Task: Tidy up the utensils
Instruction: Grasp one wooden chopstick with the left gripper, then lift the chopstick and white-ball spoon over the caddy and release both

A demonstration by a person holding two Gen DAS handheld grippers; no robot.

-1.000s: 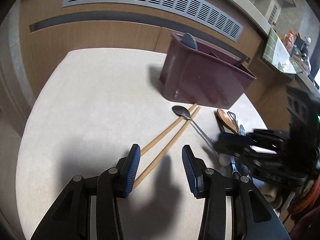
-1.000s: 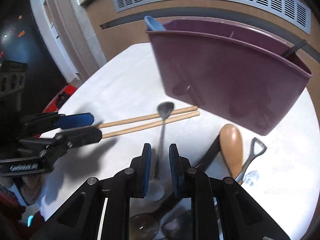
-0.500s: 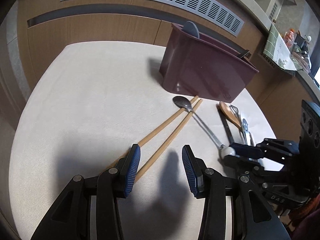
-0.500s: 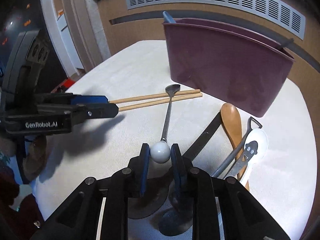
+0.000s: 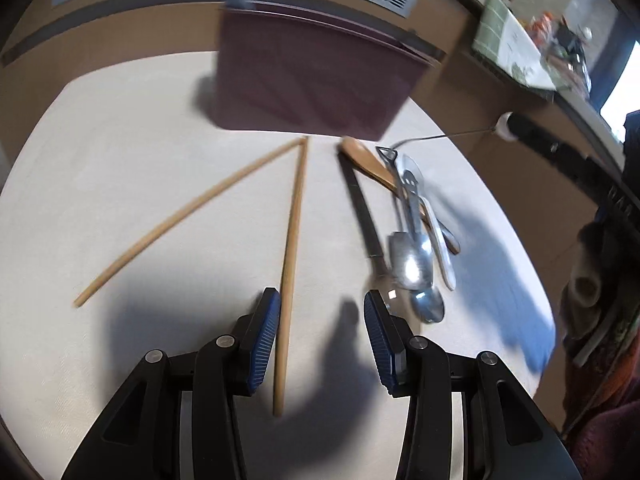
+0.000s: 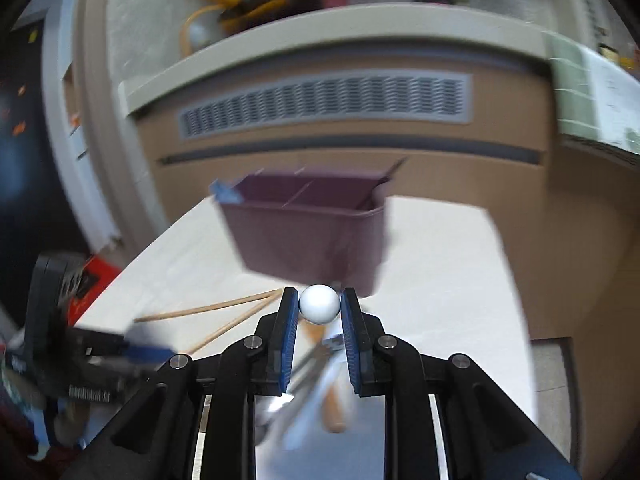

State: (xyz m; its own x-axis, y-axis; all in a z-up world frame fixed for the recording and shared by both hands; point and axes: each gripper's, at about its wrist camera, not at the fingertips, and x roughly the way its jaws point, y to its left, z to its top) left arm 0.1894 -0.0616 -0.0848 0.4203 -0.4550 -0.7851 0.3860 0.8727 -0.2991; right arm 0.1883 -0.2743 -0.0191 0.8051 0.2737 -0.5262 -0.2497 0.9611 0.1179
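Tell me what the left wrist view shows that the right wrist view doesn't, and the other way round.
Only the left wrist view shows the left gripper with its jaws open around one chopstick, and the whole thin spoon lifted off the table. Only the right wrist view shows the right gripper shut on the spoon's white ball end, and inside the bin. Both show the maroon bin, the chopsticks and the utensil pile.

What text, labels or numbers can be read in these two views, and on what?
Nothing reads cleanly.
Pale lettering on the black housing at the left wrist view's right edge: blurred, unreadable.
Striped barcode-like label on the black device body at the right wrist view's left edge: blurred, unreadable.
Printed papers on the counter: too blurred to read.
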